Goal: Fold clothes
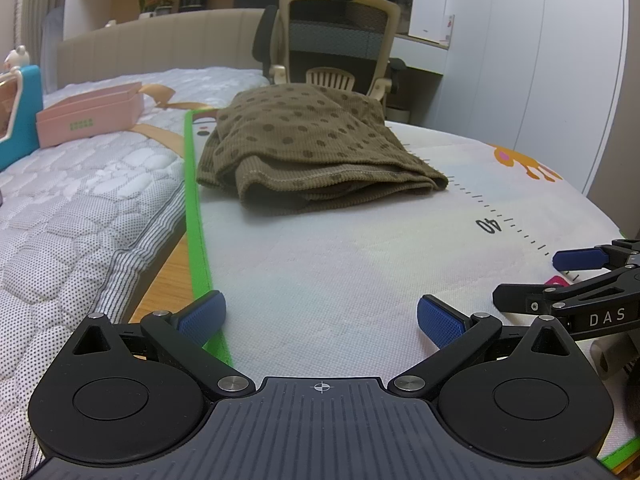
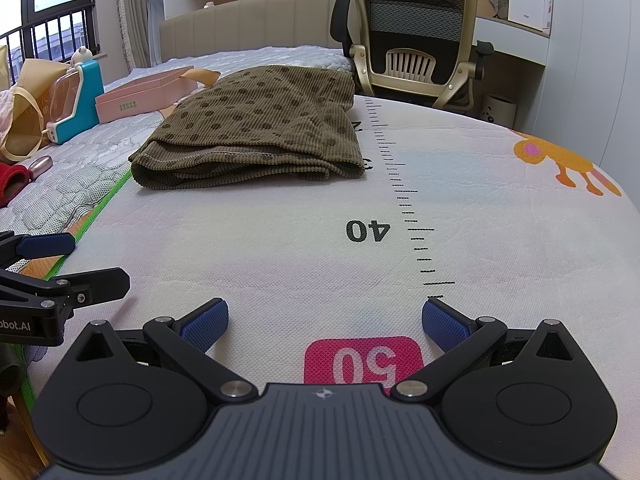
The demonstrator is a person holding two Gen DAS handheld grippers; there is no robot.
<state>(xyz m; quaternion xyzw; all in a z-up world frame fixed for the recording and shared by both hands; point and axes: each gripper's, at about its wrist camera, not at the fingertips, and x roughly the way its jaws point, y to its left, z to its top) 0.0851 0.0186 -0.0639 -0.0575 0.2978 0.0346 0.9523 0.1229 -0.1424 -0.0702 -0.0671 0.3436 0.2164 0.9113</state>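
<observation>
I am holding my left gripper (image 1: pixel 320 316) low over the white mat (image 1: pixel 340 264), its blue pads spread wide with nothing between them. My right gripper (image 2: pixel 325 318) is hovering the same way, jaws wide apart and empty, just above the pink "50" patch (image 2: pixel 363 360).

From the left wrist, the mat's green edge strip (image 1: pixel 194 208) is running from about 7 o'clock up toward 11, and my left pad is sitting right over it; past that strip the quilted mattress (image 1: pixel 80 208) is dropping away at 9 o'clock. Open mat is stretching ahead of both grippers, bare up to the garment. The printed ruler (image 2: pixel 404 208) is running away from me toward 12 o'clock in the right wrist view.

The folded brown dotted garment (image 1: pixel 312 144) is lying at 12 o'clock, well apart from both grippers, its left side close beside the green strip. Its layered hem edge is facing me, lying crosswise from 9 to 3 o'clock. Whether that or its depth is the long axis, I cannot tell.

An office chair (image 2: pixel 416 36) is standing beyond the mat's far edge.
</observation>
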